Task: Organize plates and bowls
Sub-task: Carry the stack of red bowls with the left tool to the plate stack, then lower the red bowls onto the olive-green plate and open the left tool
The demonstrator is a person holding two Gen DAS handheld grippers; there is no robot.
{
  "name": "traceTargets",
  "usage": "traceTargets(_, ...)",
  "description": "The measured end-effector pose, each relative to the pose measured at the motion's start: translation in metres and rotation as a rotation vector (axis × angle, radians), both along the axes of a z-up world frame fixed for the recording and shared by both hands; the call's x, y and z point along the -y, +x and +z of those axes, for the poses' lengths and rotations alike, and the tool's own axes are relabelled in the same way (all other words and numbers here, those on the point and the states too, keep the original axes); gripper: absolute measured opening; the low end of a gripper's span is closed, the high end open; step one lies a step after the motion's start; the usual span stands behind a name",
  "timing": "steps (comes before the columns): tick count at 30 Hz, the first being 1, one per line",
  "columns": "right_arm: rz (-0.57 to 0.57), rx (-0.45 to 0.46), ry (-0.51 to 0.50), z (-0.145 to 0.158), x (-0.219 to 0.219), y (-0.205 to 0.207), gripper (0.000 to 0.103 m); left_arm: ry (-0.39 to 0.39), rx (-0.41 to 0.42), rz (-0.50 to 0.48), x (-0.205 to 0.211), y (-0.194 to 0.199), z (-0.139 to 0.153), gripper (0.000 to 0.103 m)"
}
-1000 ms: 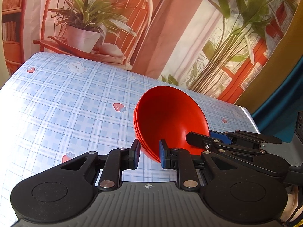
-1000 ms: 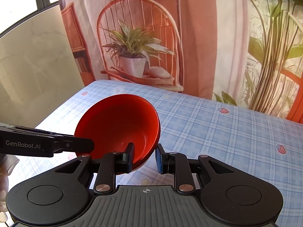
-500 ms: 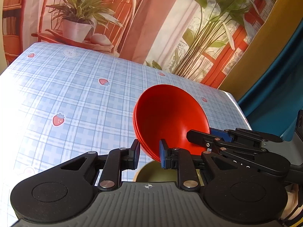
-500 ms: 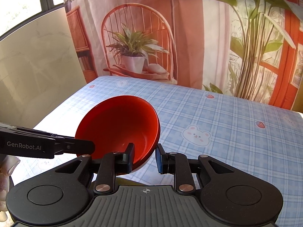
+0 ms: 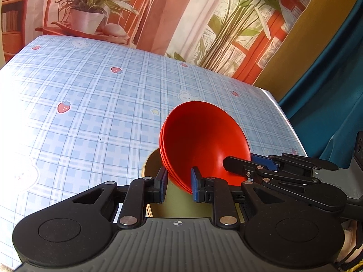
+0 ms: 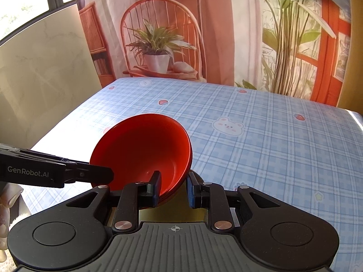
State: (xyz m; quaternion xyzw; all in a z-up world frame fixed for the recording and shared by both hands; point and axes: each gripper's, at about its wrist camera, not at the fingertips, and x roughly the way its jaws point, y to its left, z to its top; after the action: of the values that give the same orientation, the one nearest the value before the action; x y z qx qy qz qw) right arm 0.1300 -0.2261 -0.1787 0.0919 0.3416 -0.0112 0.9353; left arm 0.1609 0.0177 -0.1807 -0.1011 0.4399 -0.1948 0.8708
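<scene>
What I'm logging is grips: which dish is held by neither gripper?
The olive dish below the grippers; the stacked red bowls are pinched at the rim by both the left gripper and right gripper.

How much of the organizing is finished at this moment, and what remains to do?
Done: several red bowls already sit nested in one stack. In hand: the left gripper and right gripper each clamp the stack's rim, holding it tilted above a yellow-green dish on the checked tablecloth. Left: the stack is not yet set down. No other dishes are in view.
</scene>
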Motion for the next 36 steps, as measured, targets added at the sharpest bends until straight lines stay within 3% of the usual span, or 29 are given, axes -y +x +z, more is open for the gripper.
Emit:
traceTargets(14, 0.008, -0.032, 0.015, -0.016, -0.01, -0.011, 0.022, -0.008, -0.04, 0.009, -0.005, -0.011, -0.015, 0.023)
traceTargets(32, 0.024, -0.033, 0.023, -0.016, -0.018, -0.012, 0.025, -0.028, -0.046, 0.036, -0.012, -0.016, -0.012, 0.023)
traceTargets(35, 0.026, -0.037, 0.02, -0.016, -0.019, -0.012, 0.026, -0.024, -0.037, 0.046, -0.012, -0.017, -0.01, 0.03)
traceTargets(36, 0.025, -0.038, 0.017, -0.016, -0.02, -0.012, 0.026, -0.021, -0.03, 0.051, -0.012, -0.017, -0.009, 0.037)
